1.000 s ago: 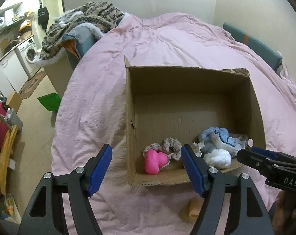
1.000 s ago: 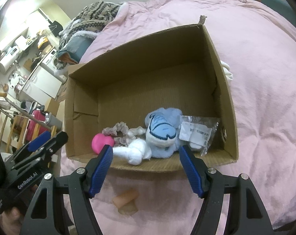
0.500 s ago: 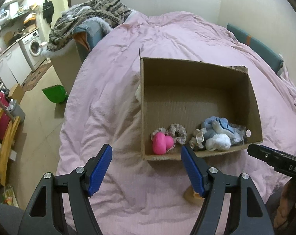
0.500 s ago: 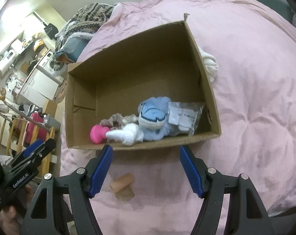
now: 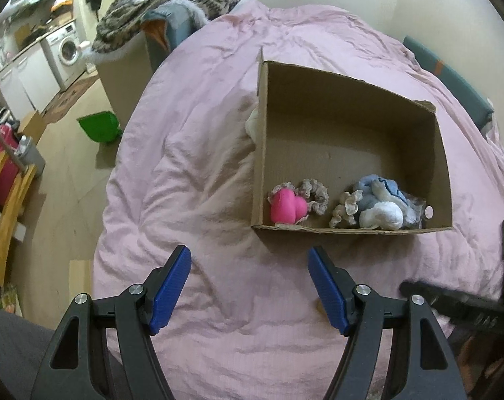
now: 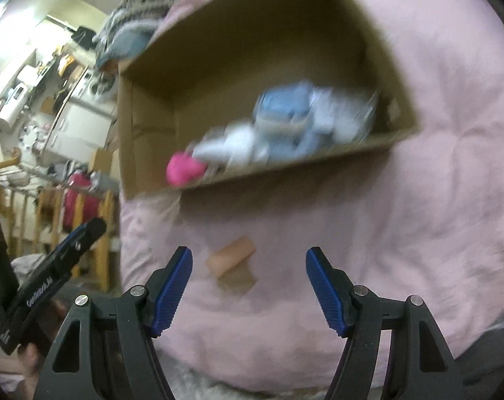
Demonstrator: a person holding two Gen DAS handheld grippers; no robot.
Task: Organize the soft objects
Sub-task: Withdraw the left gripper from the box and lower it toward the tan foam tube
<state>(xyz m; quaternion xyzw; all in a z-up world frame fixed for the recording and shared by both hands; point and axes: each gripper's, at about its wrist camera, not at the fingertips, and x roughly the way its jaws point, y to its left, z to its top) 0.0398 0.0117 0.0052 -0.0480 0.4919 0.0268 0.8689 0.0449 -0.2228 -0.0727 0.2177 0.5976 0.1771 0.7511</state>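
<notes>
An open cardboard box (image 5: 348, 106) sits on the pink bed cover (image 5: 192, 173). Along its near wall lie a pink heart cushion (image 5: 288, 206), frilly scrunchies (image 5: 315, 193), a white soft toy (image 5: 382, 215) and a blue plush (image 5: 377, 188). My left gripper (image 5: 248, 288) is open and empty, held above the cover short of the box. My right gripper (image 6: 248, 288) is open and empty, over a tan roll (image 6: 232, 255) that lies on the cover in front of the box (image 6: 318, 163). The right wrist view is blurred.
A white soft thing (image 5: 252, 125) lies against the box's left outer wall. Left of the bed is floor with a green bin (image 5: 98, 128), a washing machine (image 5: 67, 50) and wooden chairs (image 5: 8, 200). A striped blanket pile (image 5: 165, 3) sits at the bed's far end.
Both grippers have pulled back from the box toward me, still open and empty. The box now sits farther off in both views. The tan roll has come between the right fingers.
</notes>
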